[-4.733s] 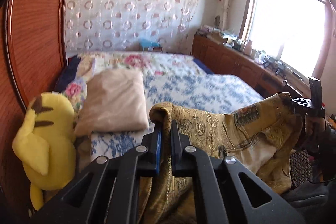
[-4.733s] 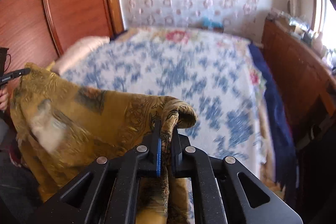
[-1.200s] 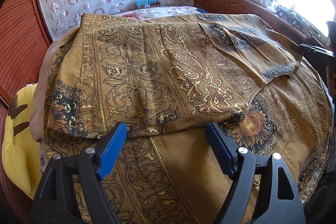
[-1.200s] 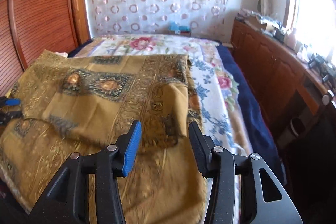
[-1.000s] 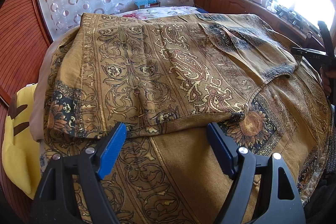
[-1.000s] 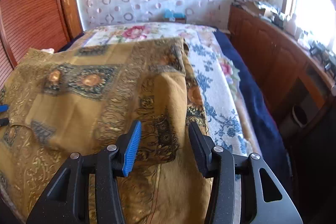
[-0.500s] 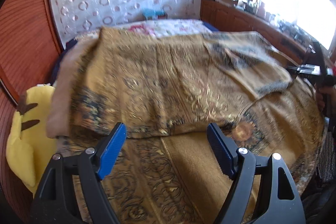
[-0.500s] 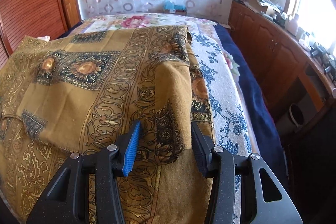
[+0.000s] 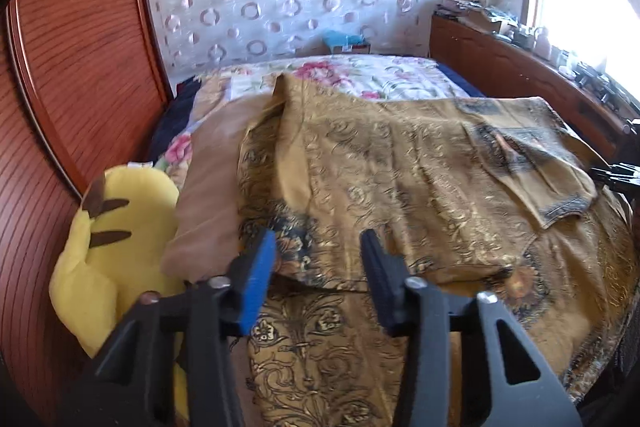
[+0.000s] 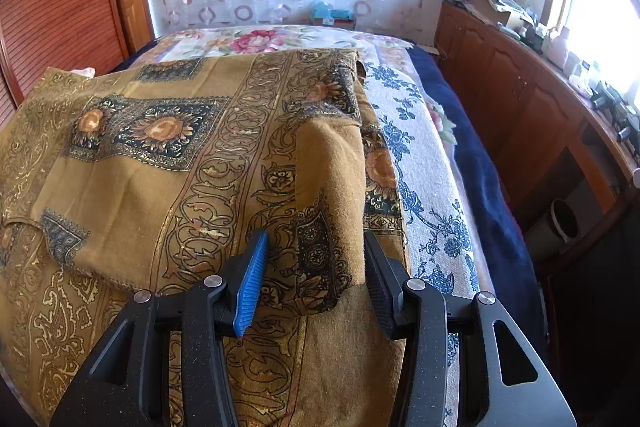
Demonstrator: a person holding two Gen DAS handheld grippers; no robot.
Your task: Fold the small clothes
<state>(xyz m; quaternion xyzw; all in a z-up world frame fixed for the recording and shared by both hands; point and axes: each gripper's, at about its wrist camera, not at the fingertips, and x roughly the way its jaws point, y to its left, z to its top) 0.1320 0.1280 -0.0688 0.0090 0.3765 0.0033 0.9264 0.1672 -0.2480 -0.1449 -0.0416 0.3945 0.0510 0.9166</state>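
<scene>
— What do the tools look like?
— The left gripper (image 9: 318, 277) is matte black plastic, with two angular arms pierced by triangular cut-outs and silver screw heads at the joints.
— And its fingers?
— One carries a ribbed blue pad (image 9: 256, 281), the other a dark one.
— The right gripper (image 10: 314, 277)?
— The same build: grainy black frame, silver screws, one blue ribbed pad (image 10: 252, 283).

Garment (image 9: 400, 187) on bed (image 10: 432, 187); plush (image 9: 112, 239) left
</scene>
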